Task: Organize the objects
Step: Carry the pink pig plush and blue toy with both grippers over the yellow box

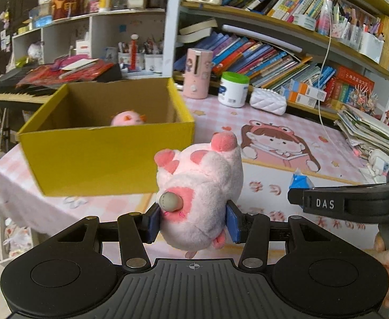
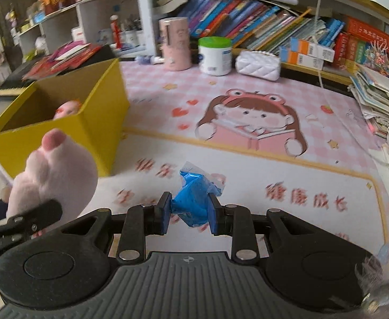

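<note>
Jaws of left gripper [image 1: 193, 224] clamped on pink plush toy [image 1: 199, 186], right gripper [image 2: 189, 214] on blue wrapper [image 2: 191, 202].

Behind my work area, a pink cylindrical canister [image 2: 175, 43], a white tub with a green lid [image 2: 215, 55] and a quilted white pouch [image 2: 258, 64] are standing along the desk mat [image 2: 314, 156]; slanting books [image 2: 250, 26] are filling the shelf beyond.

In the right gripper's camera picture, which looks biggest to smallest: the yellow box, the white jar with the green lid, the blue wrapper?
1. Yellow box, by far the largest.
2 and 3. White jar with green lid and blue wrapper look about alike; the wrapper is close to the camera and the jar far back, so I won't rank them.
</note>
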{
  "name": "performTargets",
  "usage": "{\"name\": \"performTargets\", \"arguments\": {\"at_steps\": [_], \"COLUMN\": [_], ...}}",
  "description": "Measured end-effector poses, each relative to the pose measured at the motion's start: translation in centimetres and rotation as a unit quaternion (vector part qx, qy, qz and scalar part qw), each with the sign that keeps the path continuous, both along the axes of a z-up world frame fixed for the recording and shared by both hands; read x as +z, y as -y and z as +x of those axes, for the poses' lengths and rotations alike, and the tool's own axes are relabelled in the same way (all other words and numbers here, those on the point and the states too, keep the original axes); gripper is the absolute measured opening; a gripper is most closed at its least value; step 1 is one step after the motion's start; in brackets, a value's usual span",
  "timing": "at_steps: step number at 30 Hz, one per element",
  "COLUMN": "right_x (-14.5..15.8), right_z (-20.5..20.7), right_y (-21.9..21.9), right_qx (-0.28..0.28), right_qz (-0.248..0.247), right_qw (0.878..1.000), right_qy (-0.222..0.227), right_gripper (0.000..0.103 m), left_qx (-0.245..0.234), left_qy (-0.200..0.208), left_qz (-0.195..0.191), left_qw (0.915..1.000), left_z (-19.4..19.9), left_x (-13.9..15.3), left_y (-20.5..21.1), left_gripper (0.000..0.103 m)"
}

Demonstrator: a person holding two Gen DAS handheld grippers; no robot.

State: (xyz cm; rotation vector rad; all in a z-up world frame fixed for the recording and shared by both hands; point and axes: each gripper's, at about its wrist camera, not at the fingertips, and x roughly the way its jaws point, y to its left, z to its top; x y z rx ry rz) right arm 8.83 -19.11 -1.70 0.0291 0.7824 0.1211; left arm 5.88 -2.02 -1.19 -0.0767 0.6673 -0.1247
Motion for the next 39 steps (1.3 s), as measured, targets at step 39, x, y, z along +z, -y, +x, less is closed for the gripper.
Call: {"name": "performTargets", "arguments": {"at_steps": [39], "right_x": [-0.2], "right_z": [-8.3], "right_y": [-10.2], "right_qx": [0.035], "right_qz": [-0.002], "right_qw": [0.999], "right_qy": [-0.009], "right_gripper": [0.026], "left_qx": [0.036], "left_qy": [0.019], "left_qz": [-0.002], "left_qw": [0.9992], "left_z": [-8.2], "left_x": [0.3], "left_y": [-10.2], "left_gripper": [0.047]}}
